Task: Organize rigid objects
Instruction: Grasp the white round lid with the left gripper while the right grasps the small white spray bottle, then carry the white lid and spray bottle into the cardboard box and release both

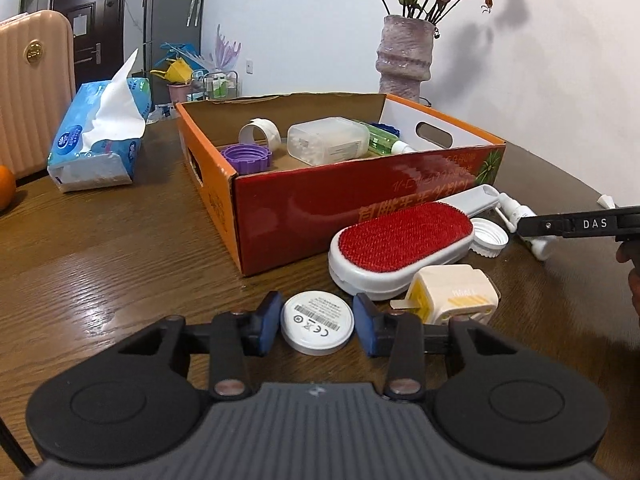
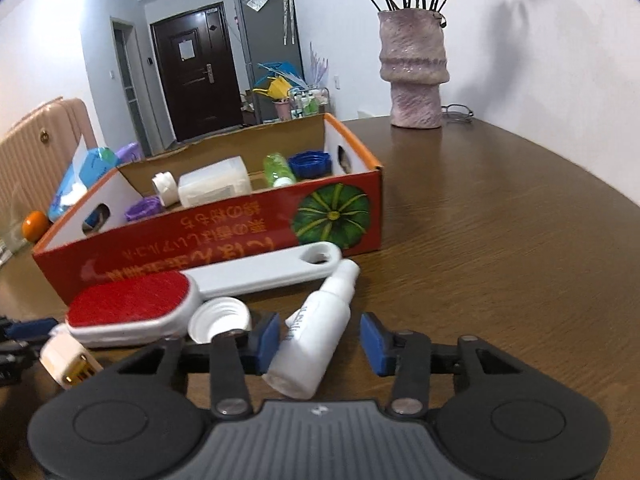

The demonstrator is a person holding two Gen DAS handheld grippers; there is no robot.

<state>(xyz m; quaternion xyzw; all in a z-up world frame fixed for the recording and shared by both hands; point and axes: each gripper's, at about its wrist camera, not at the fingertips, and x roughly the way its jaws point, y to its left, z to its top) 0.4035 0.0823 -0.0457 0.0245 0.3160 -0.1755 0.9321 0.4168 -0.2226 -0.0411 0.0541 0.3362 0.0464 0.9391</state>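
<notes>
Wood table (image 1: 120,240), red cardboard box (image 1: 360,208) mid-surface. Left gripper (image 1: 316,326) low over the table, white round disc (image 1: 317,328) lying flat between its blue pads; narrow gaps both sides, no contact. Right gripper (image 2: 316,344) straddles a white spray bottle (image 2: 316,340) lying on its side; left pad touches it, right pad clear. Red lint brush (image 1: 400,244) just beyond both.

Home, living-dining area. Dark front door (image 2: 196,68) and grey fridge (image 2: 272,48) behind; pink suitcase (image 1: 34,92) at wall; wooden table (image 2: 500,220) bears vase of dried roses (image 2: 414,68), tissue pack (image 1: 96,140), orange (image 2: 34,225).
</notes>
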